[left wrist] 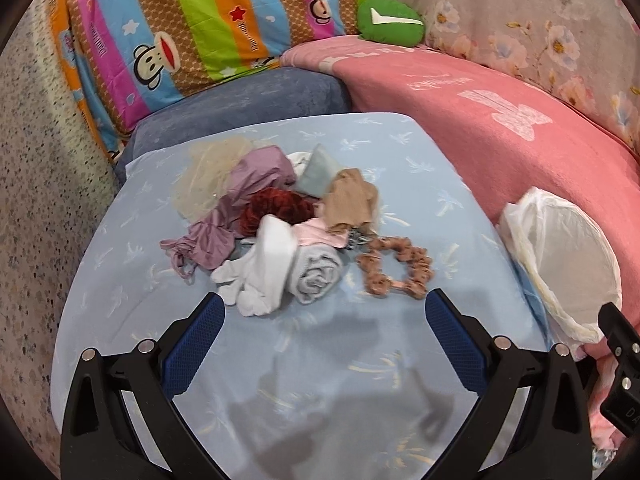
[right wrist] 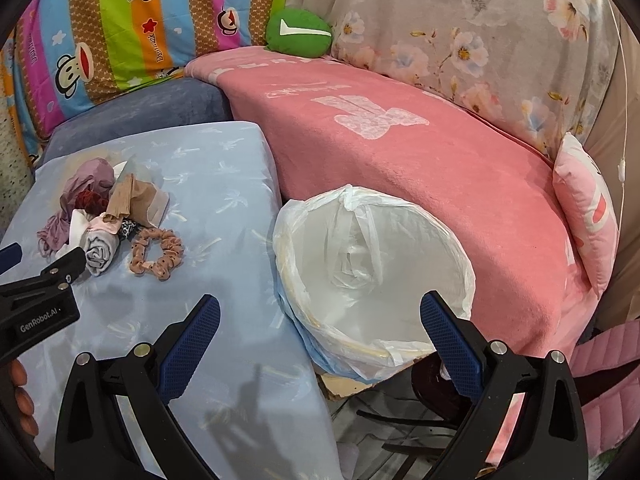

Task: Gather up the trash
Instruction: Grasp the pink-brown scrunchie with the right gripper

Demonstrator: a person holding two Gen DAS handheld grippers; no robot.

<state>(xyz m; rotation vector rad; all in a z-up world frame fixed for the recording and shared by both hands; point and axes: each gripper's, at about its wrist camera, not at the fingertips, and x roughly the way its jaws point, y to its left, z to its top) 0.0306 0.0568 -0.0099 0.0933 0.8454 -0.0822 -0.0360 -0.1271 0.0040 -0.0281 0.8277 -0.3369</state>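
A pile of small cloth items lies on a light blue cushion: purple fabric, a red scrunchie, white socks, a rolled grey cloth, a tan stocking. A pink dotted scrunchie lies just right of the pile, and shows in the right wrist view too. My left gripper is open and empty, just short of the pile. A bin lined with a white bag stands right of the cushion. My right gripper is open and empty above the bin's near rim.
A pink blanket covers the sofa behind the bin. A striped monkey-print pillow, a green plush and a floral cover are at the back. A pink cushion sits far right. Floor clutter lies below the bin.
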